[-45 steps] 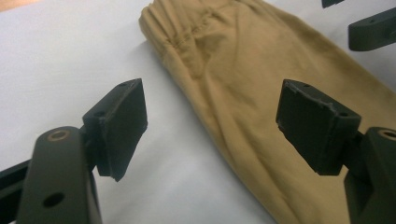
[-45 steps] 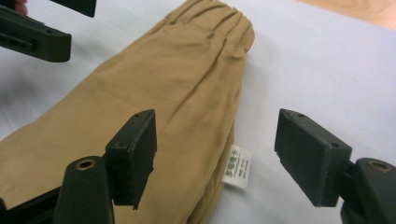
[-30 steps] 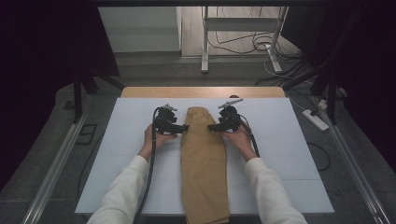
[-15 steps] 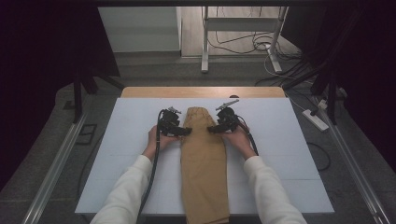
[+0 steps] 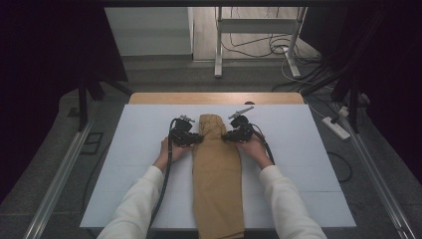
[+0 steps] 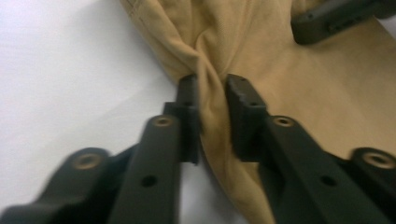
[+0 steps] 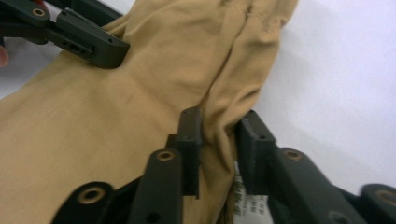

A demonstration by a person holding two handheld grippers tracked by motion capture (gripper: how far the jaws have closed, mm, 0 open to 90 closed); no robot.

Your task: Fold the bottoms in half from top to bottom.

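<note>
A tan garment (image 5: 218, 179), folded into a long strip, lies down the middle of the white table top (image 5: 308, 164). My left gripper (image 5: 198, 140) grips its left edge near the far end. In the left gripper view the jaws (image 6: 212, 88) have just been closing and now pinch a bunched fold of the fabric (image 6: 261, 60). My right gripper (image 5: 226, 136) is on the opposite edge. Its jaws (image 7: 219, 121) have also just been closing, with a fold of the garment (image 7: 116, 121) pressed between them and a white label beneath. Each gripper view shows the other gripper's jaw (image 6: 327, 18) (image 7: 88, 42) resting on the cloth.
A wooden strip (image 5: 214, 98) borders the table's far edge. A white power strip (image 5: 337, 128) and cables lie on the floor at the right. A metal stand (image 5: 219, 50) rises behind the table. Bare white surface lies on both sides of the garment.
Both grippers have edged inward onto the garment's side edges. The left one has also shifted slightly toward the near side. The fabric at the far end is now bunched.
</note>
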